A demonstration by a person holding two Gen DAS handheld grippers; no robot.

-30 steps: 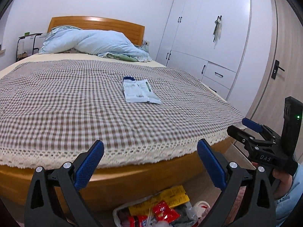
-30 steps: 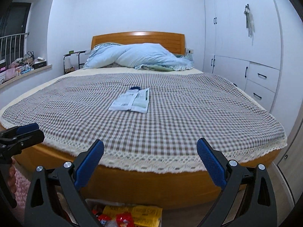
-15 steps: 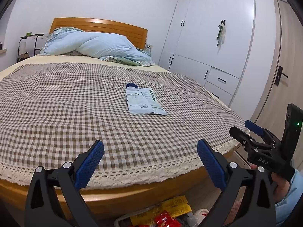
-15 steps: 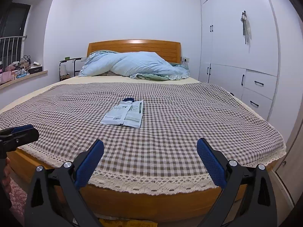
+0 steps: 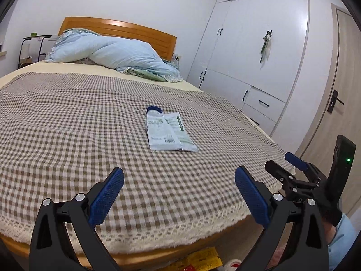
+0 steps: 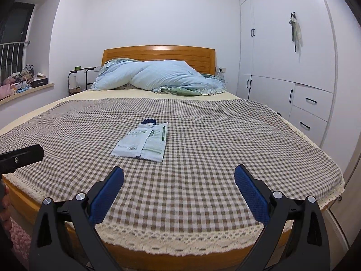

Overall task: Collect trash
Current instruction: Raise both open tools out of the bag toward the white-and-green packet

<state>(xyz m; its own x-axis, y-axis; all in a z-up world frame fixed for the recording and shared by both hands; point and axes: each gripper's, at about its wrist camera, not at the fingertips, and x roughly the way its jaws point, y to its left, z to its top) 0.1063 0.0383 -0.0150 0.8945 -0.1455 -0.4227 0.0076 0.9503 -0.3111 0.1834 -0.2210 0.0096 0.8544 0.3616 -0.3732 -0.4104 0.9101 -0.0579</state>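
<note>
Both pairs of jaws stand wide and hold nothing: the left gripper (image 5: pixel 179 184) and the right gripper (image 6: pixel 179 184) hover over the near edge of the bed, blue pads (image 6: pixel 106 197) spread well apart.

Ahead of both lies the one piece of trash on the cover, a flat white packet (image 5: pixel 168 132) with green print and a dark blue scalloped top edge. It rests flat on the checked bedspread (image 5: pixel 67 124), well out from the lace hem, roughly mid-bed. From the left jaws it sits straight ahead, a touch left of centre, its long axis running away from them and leaning slightly to the right at the near end. From the right jaws the packet (image 6: pixel 142 142) lies ahead and off to the left, its long axis angled across their line. So the left gripper looks the better aligned, though neither seems clearly nearer; both are well apart from it.

A thin, limp packet lying flat on soft cloth likely needs a low, sliding pinch at one short edge, and the bedspread could get caught along with it.

Beyond the packet, a rumpled pale blue duvet (image 6: pixel 158 76) is heaped against the wooden headboard (image 6: pixel 158 54). White wardrobes (image 5: pixel 259 45) stand to the right. Below the left jaws, at the foot of the bed, a few bright wrappers (image 5: pixel 203 258) peek up, probably collected trash.
</note>
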